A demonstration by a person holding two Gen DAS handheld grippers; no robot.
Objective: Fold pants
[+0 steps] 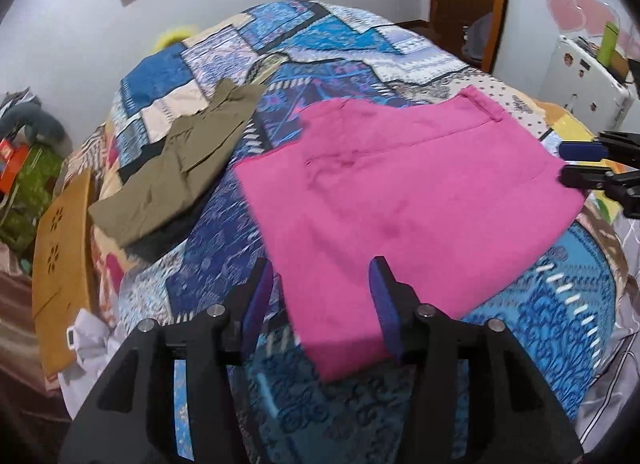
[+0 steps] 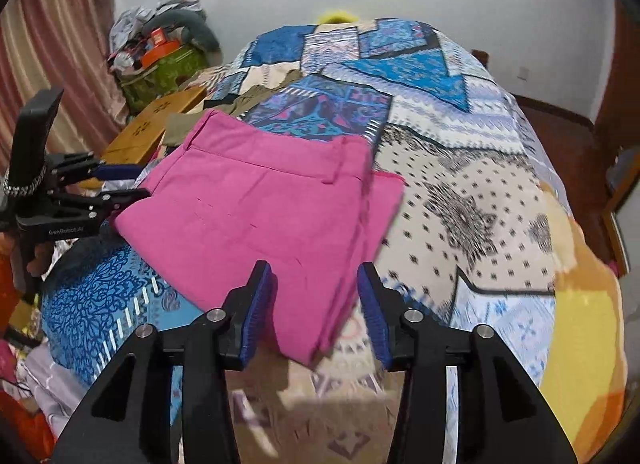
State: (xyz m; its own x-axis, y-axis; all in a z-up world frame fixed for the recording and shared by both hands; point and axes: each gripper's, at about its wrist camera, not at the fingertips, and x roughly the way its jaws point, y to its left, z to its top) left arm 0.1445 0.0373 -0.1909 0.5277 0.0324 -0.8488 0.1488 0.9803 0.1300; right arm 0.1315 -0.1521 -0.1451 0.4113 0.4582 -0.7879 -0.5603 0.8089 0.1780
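Note:
Pink pants (image 1: 404,200) lie folded into a flat rectangle on the patchwork bedspread (image 1: 304,64); they also show in the right wrist view (image 2: 272,216). My left gripper (image 1: 322,296) is open, its jaws wide apart just above the pants' near corner, holding nothing. My right gripper (image 2: 314,300) is open too, over the pants' near edge and empty. Each gripper shows in the other's view, the right one at the pants' far right edge (image 1: 580,164) and the left one at their left edge (image 2: 120,184).
Folded olive pants (image 1: 180,164) lie on the bed to the left of the pink ones. A wooden board (image 1: 60,264) leans at the bed's left side. A cluttered pile (image 2: 160,48) sits by the curtain. A white appliance (image 1: 588,76) stands at the right.

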